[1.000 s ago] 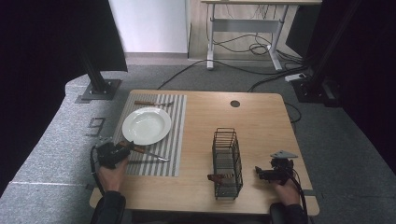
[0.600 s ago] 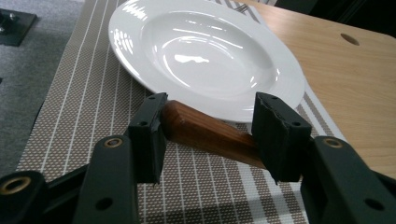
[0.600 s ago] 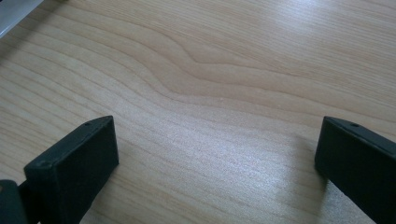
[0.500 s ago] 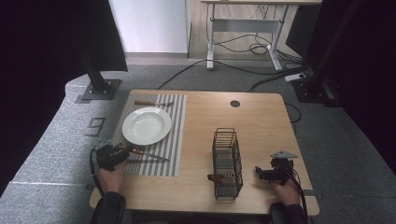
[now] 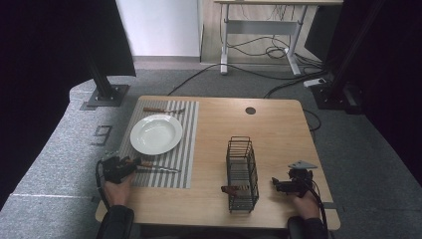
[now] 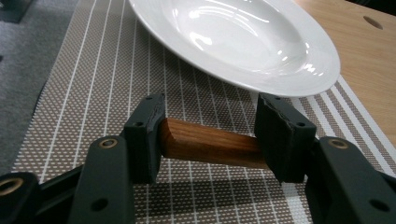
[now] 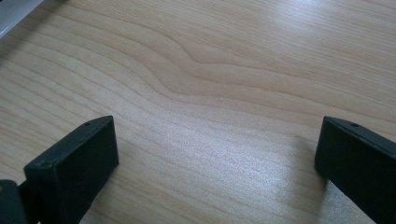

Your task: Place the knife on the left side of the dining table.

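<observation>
Jaws of the left gripper had just been opening around the brown wooden handle of a steel table knife, which lay crosswise between them, one end touching a pad; no firm grip remained. Location: striped grey placemat on the desk, just beside the white ceramic plate. Handling, estimated: light, rigid, smooth blade slippery; best taken by the handle. Right gripper: jaws wide apart, empty, over bare desk.

Left gripper low with jaws just opening, part-spread; right gripper rests level, jaws wide apart.
</observation>
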`<state>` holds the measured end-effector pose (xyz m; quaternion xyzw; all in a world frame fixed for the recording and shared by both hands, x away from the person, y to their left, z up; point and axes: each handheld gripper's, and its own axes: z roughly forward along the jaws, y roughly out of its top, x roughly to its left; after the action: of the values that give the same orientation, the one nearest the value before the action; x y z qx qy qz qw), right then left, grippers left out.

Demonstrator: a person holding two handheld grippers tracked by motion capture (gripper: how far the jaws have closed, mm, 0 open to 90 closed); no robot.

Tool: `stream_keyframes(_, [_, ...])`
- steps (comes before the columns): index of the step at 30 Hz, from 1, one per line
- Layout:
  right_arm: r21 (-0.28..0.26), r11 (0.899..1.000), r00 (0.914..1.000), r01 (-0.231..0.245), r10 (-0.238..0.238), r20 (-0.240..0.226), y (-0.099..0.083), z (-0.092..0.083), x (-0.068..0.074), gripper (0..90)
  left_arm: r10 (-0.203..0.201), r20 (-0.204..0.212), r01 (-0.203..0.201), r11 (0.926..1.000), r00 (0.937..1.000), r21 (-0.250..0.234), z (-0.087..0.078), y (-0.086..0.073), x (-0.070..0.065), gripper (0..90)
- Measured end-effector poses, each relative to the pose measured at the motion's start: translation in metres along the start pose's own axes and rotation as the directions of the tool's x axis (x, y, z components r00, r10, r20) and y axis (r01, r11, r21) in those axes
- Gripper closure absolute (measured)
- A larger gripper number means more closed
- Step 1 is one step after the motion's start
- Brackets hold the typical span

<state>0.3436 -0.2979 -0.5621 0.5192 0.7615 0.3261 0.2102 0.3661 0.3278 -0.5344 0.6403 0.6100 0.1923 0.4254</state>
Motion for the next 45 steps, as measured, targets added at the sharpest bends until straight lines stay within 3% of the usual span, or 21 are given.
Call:
stream_keyframes(3, [0.000, 1.000, 1.0000, 0.000, 0.000, 0.000, 0.000, 0.000, 0.000, 0.0, -0.008, 0.002, 0.008, 0.9999, 1.0000, 0.007, 0.002, -0.001, 0.002, 43.8])
stream_keyframes(7, [0.000, 1.000, 1.0000, 0.000, 0.000, 0.000, 0.000, 0.000, 0.000, 0.0, 0.030, -0.021, -0.029, 0.9995, 0.9993, 0.013, 0.003, 0.000, 0.000, 42.9])
stream_keyframes(23, [0.000, 1.000, 1.0000, 0.000, 0.000, 0.000, 0.000, 0.000, 0.000, 0.0, 0.063, -0.073, -0.057, 0.9943, 0.9953, 0.091, 0.012, -0.001, 0.000, 40.9])
stream_keyframes(28, [0.000, 1.000, 1.0000, 0.000, 0.000, 0.000, 0.000, 0.000, 0.000, 0.0, 0.075, -0.078, -0.068, 0.9939, 0.9942, 0.087, 0.011, -0.001, 0.000, 38.0])
stream_keyframes(34, [0.000, 1.000, 1.0000, 0.000, 0.000, 0.000, 0.000, 0.000, 0.000, 0.0, 0.105, -0.088, -0.101, 0.9934, 0.9906, 0.056, 0.001, 0.001, 0.001, 25.7])
stream_keyframes(37, [0.000, 1.000, 1.0000, 0.000, 0.000, 0.000, 0.000, 0.000, 0.000, 0.0, 0.132, -0.070, -0.130, 0.9911, 0.9887, 0.028, -0.011, 0.007, 0.003, 19.5])
stream_keyframes(42, [0.000, 1.000, 1.0000, 0.000, 0.000, 0.000, 0.000, 0.000, 0.000, 0.0, 0.159, -0.069, -0.158, 0.9873, 0.9849, 0.018, -0.022, 0.012, 0.004, 15.2])
stream_keyframes(45, [0.000, 1.000, 1.0000, 0.000, 0.000, 0.000, 0.000, 0.000, 0.000, 0.0, 0.191, -0.075, -0.188, 0.9813, 0.9788, 0.042, -0.028, 0.012, 0.001, 13.7])
